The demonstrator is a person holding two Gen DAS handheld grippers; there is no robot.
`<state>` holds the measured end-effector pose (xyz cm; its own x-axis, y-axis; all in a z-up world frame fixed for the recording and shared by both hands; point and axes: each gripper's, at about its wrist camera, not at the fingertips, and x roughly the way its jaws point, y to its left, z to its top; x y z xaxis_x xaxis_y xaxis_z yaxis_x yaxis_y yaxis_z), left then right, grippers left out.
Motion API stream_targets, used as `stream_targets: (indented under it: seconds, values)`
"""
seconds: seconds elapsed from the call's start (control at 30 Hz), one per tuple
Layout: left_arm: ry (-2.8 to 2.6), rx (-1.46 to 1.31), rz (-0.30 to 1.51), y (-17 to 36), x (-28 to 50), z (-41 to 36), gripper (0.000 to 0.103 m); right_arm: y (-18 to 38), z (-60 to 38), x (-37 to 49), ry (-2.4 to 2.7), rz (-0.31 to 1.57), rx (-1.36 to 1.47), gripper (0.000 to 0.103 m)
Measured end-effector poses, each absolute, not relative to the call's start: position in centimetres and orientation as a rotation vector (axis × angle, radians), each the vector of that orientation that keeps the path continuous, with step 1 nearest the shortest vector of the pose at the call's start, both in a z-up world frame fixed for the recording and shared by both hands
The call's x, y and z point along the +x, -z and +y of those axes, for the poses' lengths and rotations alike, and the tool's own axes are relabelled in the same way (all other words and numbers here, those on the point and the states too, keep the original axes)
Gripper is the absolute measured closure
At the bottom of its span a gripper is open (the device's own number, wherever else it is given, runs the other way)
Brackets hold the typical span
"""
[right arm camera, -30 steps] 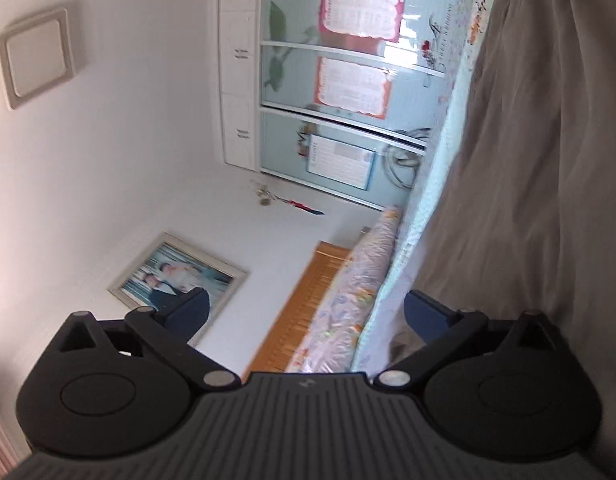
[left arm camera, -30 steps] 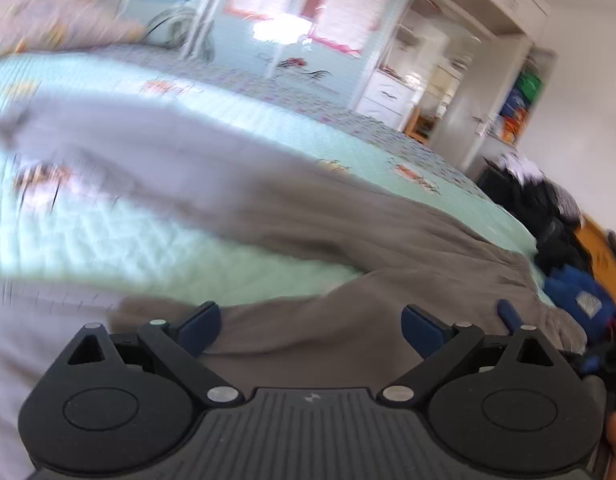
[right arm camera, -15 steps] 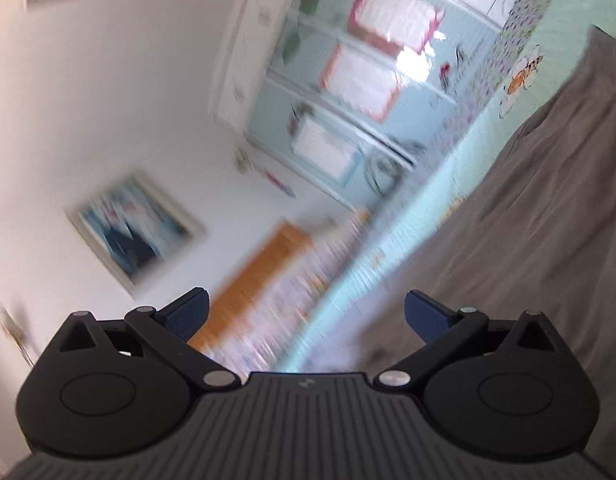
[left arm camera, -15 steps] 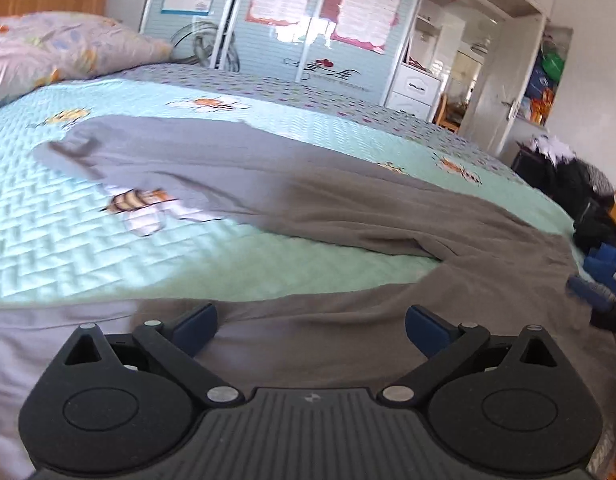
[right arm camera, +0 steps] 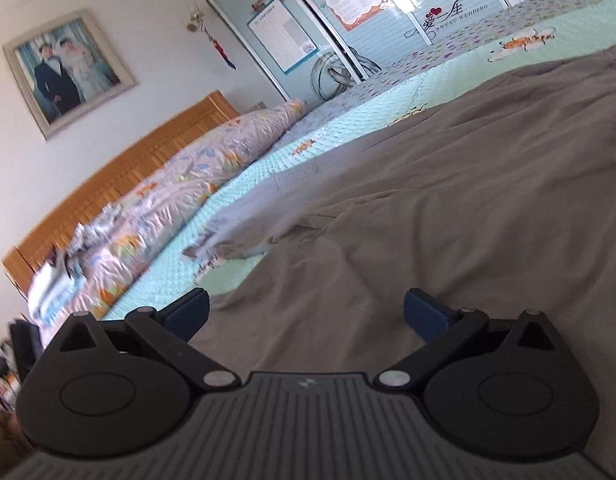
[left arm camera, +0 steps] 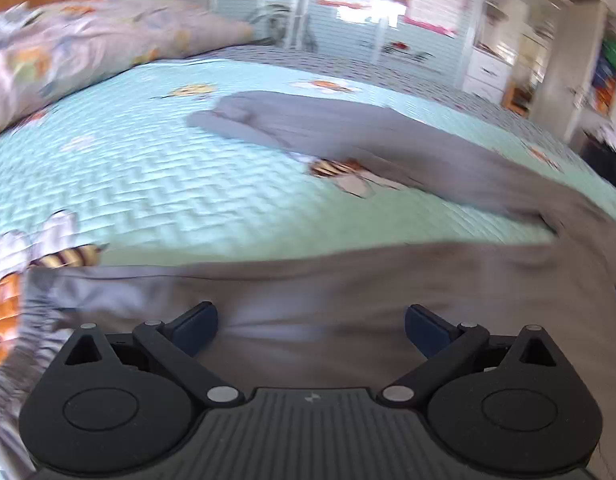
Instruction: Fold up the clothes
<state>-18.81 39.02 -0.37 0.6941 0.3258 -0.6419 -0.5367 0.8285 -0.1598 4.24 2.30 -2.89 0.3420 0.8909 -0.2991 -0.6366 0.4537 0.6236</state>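
Note:
A pair of grey-brown trousers (left arm camera: 387, 148) lies spread on the mint quilted bed cover (left arm camera: 156, 184). One leg runs across the bed's middle. The other leg (left arm camera: 308, 292) lies along the near edge under my left gripper (left arm camera: 311, 322), which is open and empty just above it. In the right wrist view the trousers (right arm camera: 467, 184) fill the right side. My right gripper (right arm camera: 306, 312) is open and empty, low over the cloth.
A floral duvet (right arm camera: 156, 208) and wooden headboard (right arm camera: 120, 164) lie at the bed's head. Sliding wardrobe doors (right arm camera: 347, 8) stand beyond the far side. A framed photo (right arm camera: 68, 70) hangs on the wall. White shelves and a doorway (left arm camera: 547, 64) are at the right.
My left gripper has swung left along the near trouser leg toward its cuff end. My right gripper has turned from pointing at the wall to level over the trousers. Both stayed open.

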Motion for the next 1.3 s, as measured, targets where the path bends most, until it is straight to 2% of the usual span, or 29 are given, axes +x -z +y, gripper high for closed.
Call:
stream_targets:
  seconds: [0.2, 0.33, 0.43, 0.47, 0.5, 0.53, 0.67, 0.9, 1.03, 1.13, 1.2, 1.3]
  values:
    - [-0.497, -0.497, 0.500, -2.2, -22.5, 41.3, 0.001, 2.6, 2.3, 4.4, -1.035, 0.663, 0.448, 0.000]
    - [-0.565, -0.452, 0.626, -1.3, -22.5, 42.2, 0.001, 2.8, 1.9, 4.4, -1.040, 0.658, 0.470, 0.000]
    - [-0.649, -0.449, 0.652, -0.2, -23.5, 43.8, 0.005, 3.0, 1.6, 4.3, -1.041, 0.656, 0.477, 0.000]
    - [-0.656, -0.474, 0.647, -0.6, -23.7, 44.2, 0.011, 3.0, 1.6, 4.3, -1.042, 0.657, 0.481, 0.000]
    - [-0.662, -0.499, 0.642, -0.9, -23.9, 44.5, 0.012, 3.0, 1.6, 4.3, -1.041, 0.657, 0.483, 0.000]
    - [-0.668, -0.524, 0.636, -1.3, -24.1, 44.8, 0.012, 3.0, 1.6, 4.3, -1.041, 0.658, 0.484, 0.000]
    - [-0.573, -0.534, 0.541, -4.6, -24.0, 43.1, 0.001, 2.8, 2.2, 4.0, -1.021, 0.665, 0.437, 0.000]
    - [-0.338, -0.494, 0.475, -7.3, -17.7, 39.8, 0.001, 1.5, 4.4, 2.9, -0.927, 0.695, 0.272, 0.000]
    - [-0.363, -0.559, 0.441, -6.2, -14.9, 40.2, 0.001, -0.9, 7.4, 0.8, -0.907, 0.753, 0.175, 0.000]
    - [-0.409, -0.584, 0.434, -4.1, -14.7, 41.1, 0.001, -2.5, 9.2, -1.3, -1.013, 0.723, 0.168, 0.000]
    - [-0.429, -0.593, 0.460, -2.3, -14.6, 42.0, 0.001, -2.4, 11.1, -1.9, -1.082, 0.736, 0.131, 0.000]
    - [-0.435, -0.596, 0.499, -0.3, -14.2, 42.9, 0.001, 0.0, 14.2, -0.9, -1.079, 0.867, 0.050, 0.000]
